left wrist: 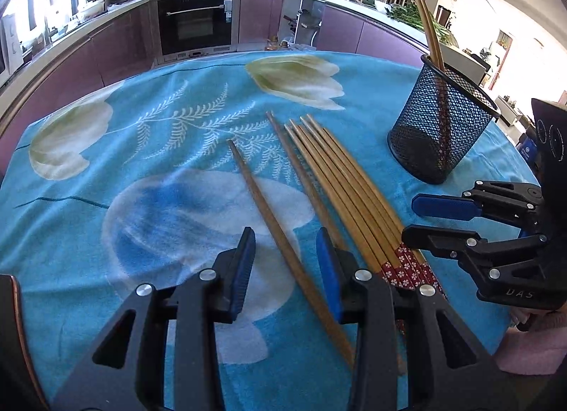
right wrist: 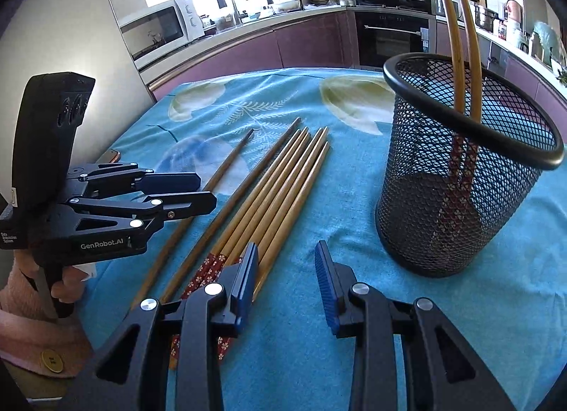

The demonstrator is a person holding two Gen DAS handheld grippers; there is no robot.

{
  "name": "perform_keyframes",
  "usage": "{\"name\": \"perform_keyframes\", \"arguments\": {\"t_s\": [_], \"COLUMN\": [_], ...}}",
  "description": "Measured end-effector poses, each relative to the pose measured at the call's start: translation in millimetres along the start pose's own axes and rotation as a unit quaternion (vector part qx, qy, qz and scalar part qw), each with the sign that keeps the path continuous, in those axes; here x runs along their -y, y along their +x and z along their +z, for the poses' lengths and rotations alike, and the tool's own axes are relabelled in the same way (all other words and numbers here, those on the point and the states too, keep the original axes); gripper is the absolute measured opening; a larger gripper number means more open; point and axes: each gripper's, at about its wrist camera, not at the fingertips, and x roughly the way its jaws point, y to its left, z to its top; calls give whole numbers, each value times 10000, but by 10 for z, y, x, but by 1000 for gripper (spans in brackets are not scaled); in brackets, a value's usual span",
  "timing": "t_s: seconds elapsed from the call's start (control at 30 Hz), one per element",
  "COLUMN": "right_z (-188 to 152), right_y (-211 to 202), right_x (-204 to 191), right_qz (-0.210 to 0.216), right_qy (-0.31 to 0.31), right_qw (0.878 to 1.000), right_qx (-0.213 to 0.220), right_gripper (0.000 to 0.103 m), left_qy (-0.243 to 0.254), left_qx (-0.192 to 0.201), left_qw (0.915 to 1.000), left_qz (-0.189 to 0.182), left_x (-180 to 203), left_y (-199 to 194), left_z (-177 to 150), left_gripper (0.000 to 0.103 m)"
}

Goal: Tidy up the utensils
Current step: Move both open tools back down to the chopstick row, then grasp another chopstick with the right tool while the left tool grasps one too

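Two chopsticks in mesh holder; blue cloth around bare.

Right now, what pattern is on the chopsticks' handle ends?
Red with small white flowers on the chopsticks, clearest in the right wrist view.

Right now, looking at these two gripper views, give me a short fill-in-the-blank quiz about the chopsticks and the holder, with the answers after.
1. The mesh holder already has ____ chopsticks standing in it.
2. The left gripper has its jaws on either side of a single ____ chopstick, not pressing it.
3. The tablecloth is mostly ____ with pale flowers.
4. The right gripper holds ____ between its jaws.

Missing words: two; dark; blue; nothing
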Motion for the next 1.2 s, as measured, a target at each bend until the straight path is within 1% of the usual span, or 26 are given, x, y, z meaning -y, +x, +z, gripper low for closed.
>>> {"name": "perform_keyframes", "arguments": {"t_s": [0.07,0.23,0.33,0.6,0.67,0.7,0.73,0.8,0.93,1.03,1.2], "right_z": [-1,-29,-21,61,80,91,98,96,80,59,33], "right_y": [0,-39,-21,86,101,105,104,96,72,38,-70], "right_x": [5,8,-10,-54,-37,-31,-16,23,87,129,159], "right_qz": [-28,-166,-270,-508,-551,-548,-552,-512,-413,-350,-259], "right_qy": [13,-36,-67,-105,-57,-21,24,145,344,476,530], "right_qw": [10000,9998,9996,9986,9985,9985,9985,9986,9985,9982,9980], "right_qx": [-13,-62,-76,-32,-15,-13,-6,7,55,100,218], "right_gripper": [31,31,31,29,27,25,20,11,8,6,6], "left_qy": [22,59,19,65,68,69,59,-34,-229,-253,-288], "left_qx": [-12,-48,-85,-101,-105,-103,-99,-86,-41,-24,14], "left_qw": [10000,10000,10000,9999,9998,9998,9997,9998,9996,9996,9995], "left_qz": [27,36,7,107,134,170,220,178,129,133,152], "left_x": [10,-6,-44,-52,-46,-42,-40,-50,-78,-67,-57], "left_y": [1,12,21,97,117,125,131,132,110,86,37], "left_z": [2,8,19,94,124,124,127,131,105,75,40], "left_gripper": [34,28,27,27,27,24,18,14,10,8,8]}}
